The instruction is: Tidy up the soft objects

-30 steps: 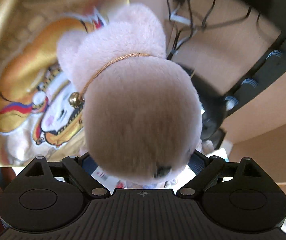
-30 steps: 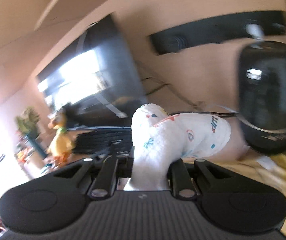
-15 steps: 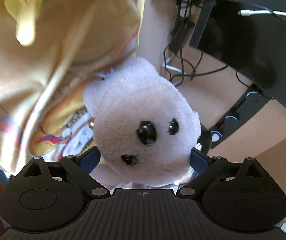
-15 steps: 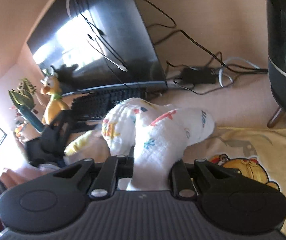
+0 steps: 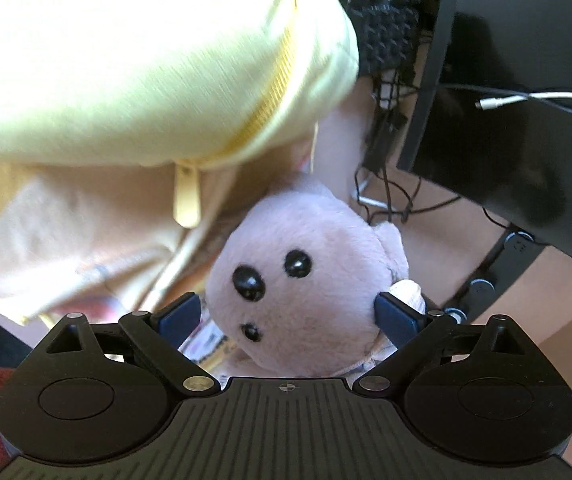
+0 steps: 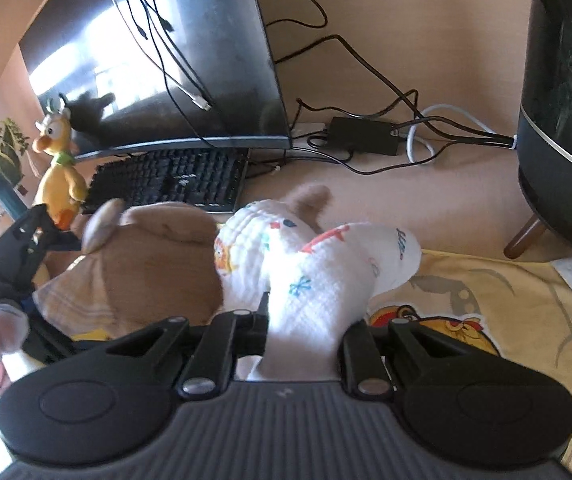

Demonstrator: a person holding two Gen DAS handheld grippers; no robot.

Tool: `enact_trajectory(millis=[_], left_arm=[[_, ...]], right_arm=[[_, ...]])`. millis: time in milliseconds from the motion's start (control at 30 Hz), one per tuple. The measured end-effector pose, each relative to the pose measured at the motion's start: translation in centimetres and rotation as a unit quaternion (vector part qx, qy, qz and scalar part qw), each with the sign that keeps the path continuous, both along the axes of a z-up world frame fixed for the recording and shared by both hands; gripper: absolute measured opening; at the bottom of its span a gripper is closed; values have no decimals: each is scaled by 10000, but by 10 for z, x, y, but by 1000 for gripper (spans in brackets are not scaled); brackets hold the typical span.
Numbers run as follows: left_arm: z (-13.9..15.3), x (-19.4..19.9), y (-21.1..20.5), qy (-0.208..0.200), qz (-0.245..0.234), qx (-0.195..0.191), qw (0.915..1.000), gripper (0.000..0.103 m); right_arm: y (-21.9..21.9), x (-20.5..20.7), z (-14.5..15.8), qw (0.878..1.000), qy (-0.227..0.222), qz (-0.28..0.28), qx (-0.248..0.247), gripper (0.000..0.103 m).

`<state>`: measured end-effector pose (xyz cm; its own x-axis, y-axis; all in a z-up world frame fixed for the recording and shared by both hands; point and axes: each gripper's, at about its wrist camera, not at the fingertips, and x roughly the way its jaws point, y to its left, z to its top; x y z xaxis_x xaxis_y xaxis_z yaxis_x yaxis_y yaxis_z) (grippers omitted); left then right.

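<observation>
A pink plush bear (image 5: 306,292) faces the camera in the left wrist view, its head between the blue pads of my left gripper (image 5: 288,314). The jaws are closing. The right pad touches the head; a sliver of patterned cloth shows between the left pad and the head. A pale yellow zippered cushion (image 5: 125,60) looms just above the bear. My right gripper (image 6: 308,332) is shut on a white printed cloth bundle (image 6: 318,272), held over a yellow cartoon blanket (image 6: 486,320). A tan plush (image 6: 137,264) lies left of the bundle, with the left gripper (image 6: 5,256) beyond it.
A black monitor (image 6: 157,60) and keyboard (image 6: 169,180) stand behind on the desk, with a yellow toy figure (image 6: 59,168) to their left. A power brick with tangled cables (image 6: 362,136) lies at the back. A tall black appliance (image 6: 566,120) fills the right side.
The bear has turned from back-of-head to face toward the left camera and sits lower between wider jaws. The yellow cushion has come in overhead. The right gripper has sunk toward the blanket, still holding the cloth.
</observation>
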<state>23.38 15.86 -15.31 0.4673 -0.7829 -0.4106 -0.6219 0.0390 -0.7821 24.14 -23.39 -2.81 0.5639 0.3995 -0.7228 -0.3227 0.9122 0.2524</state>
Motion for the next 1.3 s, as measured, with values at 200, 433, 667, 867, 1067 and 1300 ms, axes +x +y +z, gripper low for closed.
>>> enact_trajectory(millis=[200,433,667,867,1067,1300], left_arm=[[8,-3,11,12,49,422,9991,96],[29,-2,21,-155,122,788,9967,97],[70,4,7,-594,-136,1058,9925,97],[83,22,-36,-746,-574,820,9922,97],[60,44,-84,-430,-951,540,9931,97],[42,64,-97,-149,-397,430,9982,97]], right_arm=[[-1,8,-8,9998,116,-35,-131,15],[-3,8,-12,9997,170,-7,-177,15],[-16,14,-10,9997,190,-153,-87,15],[-19,16,14,9995,36,-15,322,15],[3,4,53,9949,-466,569,695,15],[11,12,78,9910,-789,770,756,15]])
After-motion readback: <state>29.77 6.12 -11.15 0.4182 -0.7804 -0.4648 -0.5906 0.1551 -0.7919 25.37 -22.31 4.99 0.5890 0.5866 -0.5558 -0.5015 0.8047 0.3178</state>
